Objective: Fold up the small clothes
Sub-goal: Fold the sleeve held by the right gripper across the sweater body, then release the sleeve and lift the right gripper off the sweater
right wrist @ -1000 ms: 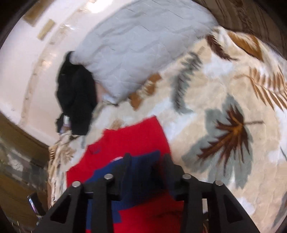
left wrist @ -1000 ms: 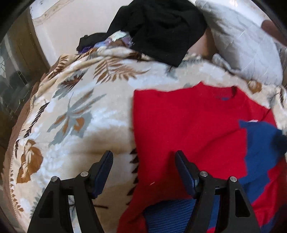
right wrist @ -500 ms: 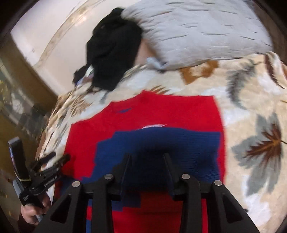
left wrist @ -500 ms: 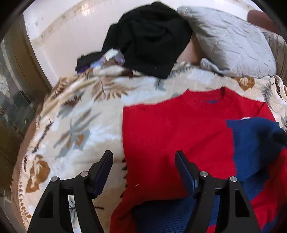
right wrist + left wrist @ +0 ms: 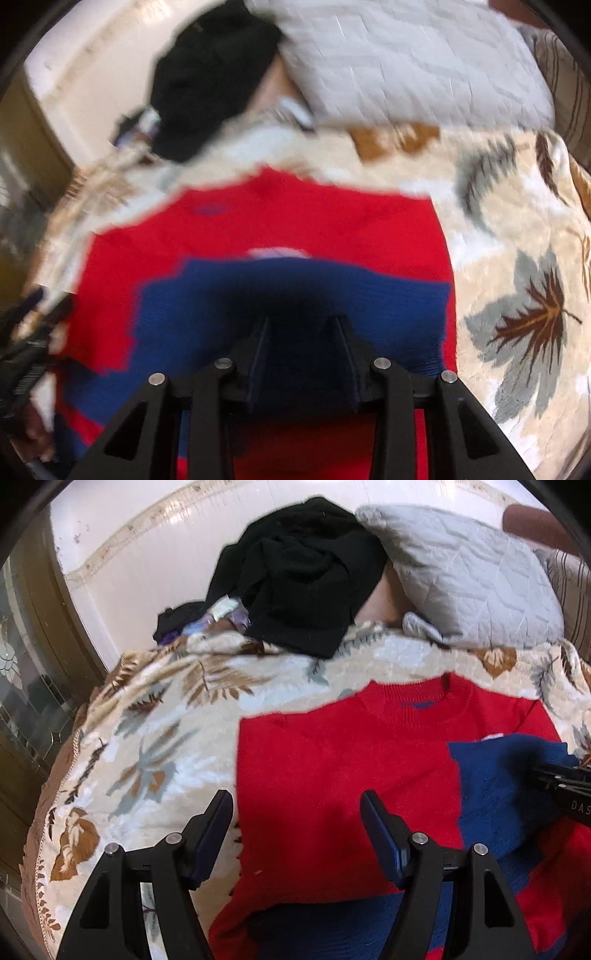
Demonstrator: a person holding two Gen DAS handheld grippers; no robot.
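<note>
One red sweater (image 5: 332, 775) flat on bed blanket (image 5: 155, 716); right gripper (image 5: 301, 332) jaws pinching blue sleeve (image 5: 295, 295), laid across chest for fold; left gripper (image 5: 297, 812) jaws spread, empty, over side edge.

Pretty bright, even daylight-ish light in both views, no harsh shadows, just a soft dark patch on the blue sleeve (image 5: 295, 295) right ahead of the right gripper (image 5: 301, 332). Left wrist view is sharp, with a bit of glare on the white wall (image 5: 147, 554) up top. Right wrist view is smeared with motion blur, worst on the left side. Both have heavy fisheye bending and black corners around the rim.
</note>
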